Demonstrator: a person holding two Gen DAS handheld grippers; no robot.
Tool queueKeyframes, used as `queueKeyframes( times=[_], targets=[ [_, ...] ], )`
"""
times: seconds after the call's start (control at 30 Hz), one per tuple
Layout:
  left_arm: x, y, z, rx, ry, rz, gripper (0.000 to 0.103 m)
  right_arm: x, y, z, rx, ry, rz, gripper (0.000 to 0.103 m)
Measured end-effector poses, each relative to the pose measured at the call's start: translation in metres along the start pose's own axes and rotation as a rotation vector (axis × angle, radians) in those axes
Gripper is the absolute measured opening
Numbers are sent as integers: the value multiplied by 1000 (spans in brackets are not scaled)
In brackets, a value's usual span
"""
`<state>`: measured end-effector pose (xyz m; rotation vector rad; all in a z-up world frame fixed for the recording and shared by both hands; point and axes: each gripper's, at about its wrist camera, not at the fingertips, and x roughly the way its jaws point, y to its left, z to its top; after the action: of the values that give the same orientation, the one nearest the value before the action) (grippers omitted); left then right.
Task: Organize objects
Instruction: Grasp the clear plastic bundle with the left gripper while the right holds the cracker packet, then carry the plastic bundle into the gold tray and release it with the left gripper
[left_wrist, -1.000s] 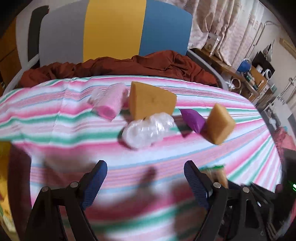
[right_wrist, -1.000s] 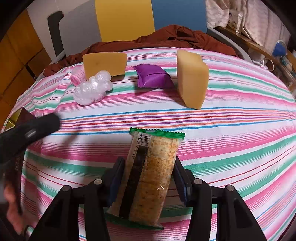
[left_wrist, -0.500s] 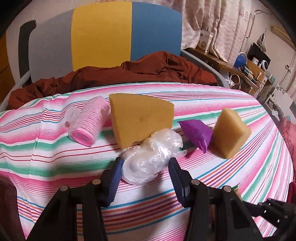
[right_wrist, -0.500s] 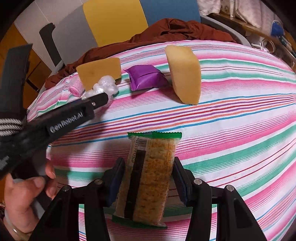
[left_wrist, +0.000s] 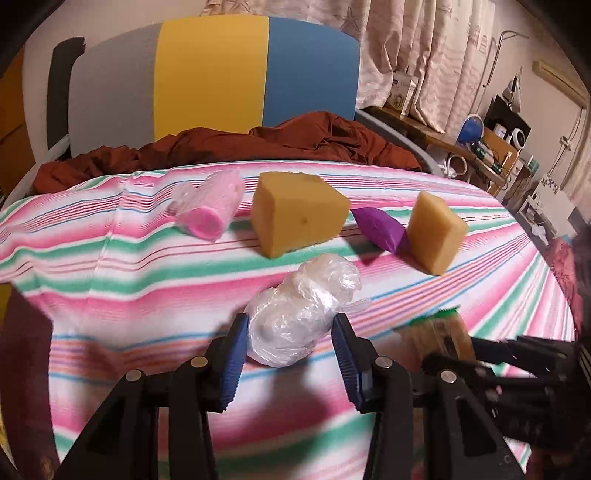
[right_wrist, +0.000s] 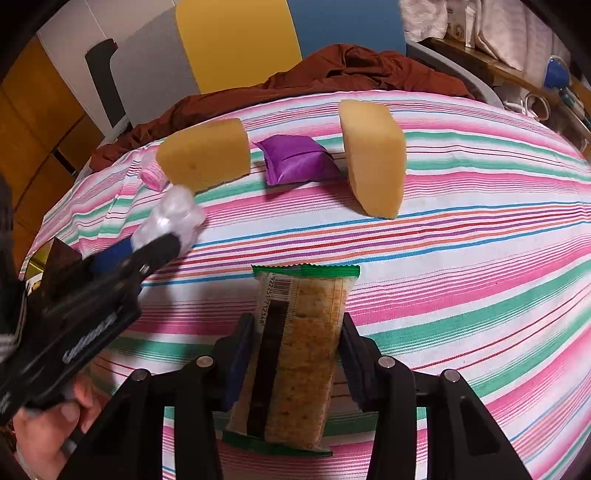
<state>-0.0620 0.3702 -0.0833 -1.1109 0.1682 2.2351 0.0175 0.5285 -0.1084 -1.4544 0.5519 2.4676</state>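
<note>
Your right gripper (right_wrist: 297, 339) is clamped on the cracker pack (right_wrist: 295, 354), blue pads pressed against both long sides, green-edged end pointing forward over the striped bedspread (right_wrist: 480, 258); the same pack shows blurred at the lower right of the left wrist view (left_wrist: 439, 332). Your left gripper (left_wrist: 290, 339) has its pads tight on both sides of the clear plastic-wrapped bundle (left_wrist: 299, 317); in the right wrist view that bundle (right_wrist: 173, 218) sits at the tip of the left gripper (right_wrist: 162, 240), with your left hand (right_wrist: 48, 424) on the handle at lower left. Whether the bundle is lifted or resting on the cloth, can't tell. Beyond the grippers, a row of items lies across the bedspread: pink roll in clear wrap (left_wrist: 210, 212) on the left, lying on its side, then the big yellow sponge wedge (left_wrist: 299, 214) just beside it, then the purple pouch (left_wrist: 378, 229), which touches or nearly touches the smaller sponge wedge (left_wrist: 434, 234) standing tilted on the right. Right wrist view shows the same order: big wedge (right_wrist: 205, 155), pouch (right_wrist: 295, 160), small wedge (right_wrist: 375, 157). Behind the row, a rumpled rust-brown blanket (left_wrist: 258, 144) at the far edge of the bed, then the grey, yellow and blue headboard (left_wrist: 210, 77). Curtains (left_wrist: 424, 48) and a cluttered shelf (left_wrist: 480, 140) at far right.
</note>
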Motion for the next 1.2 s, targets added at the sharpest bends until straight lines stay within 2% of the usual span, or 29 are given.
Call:
queueKeyframes(
  times=[0.3,0.6,0.83,0.93,1.2],
  targets=[
    [-59,10,-19,-3,-73,-14,46,-9,7,-5,-25,-36,29,45],
    [-131,13,-39,51,-170,9,46,-16,19,-10,-61,-74,52,45],
    [-173,36,-54,-4,-217,6,46,-21,25,-14,-88,-100,50,45],
    [-194,47,-59,-65,-242,-40,46,-24,29,-15,-104,-114,50,45],
    [-250,49,-39,-52,-344,-55,46,-31,41,-17,-163,-159,34,45]
  ],
)
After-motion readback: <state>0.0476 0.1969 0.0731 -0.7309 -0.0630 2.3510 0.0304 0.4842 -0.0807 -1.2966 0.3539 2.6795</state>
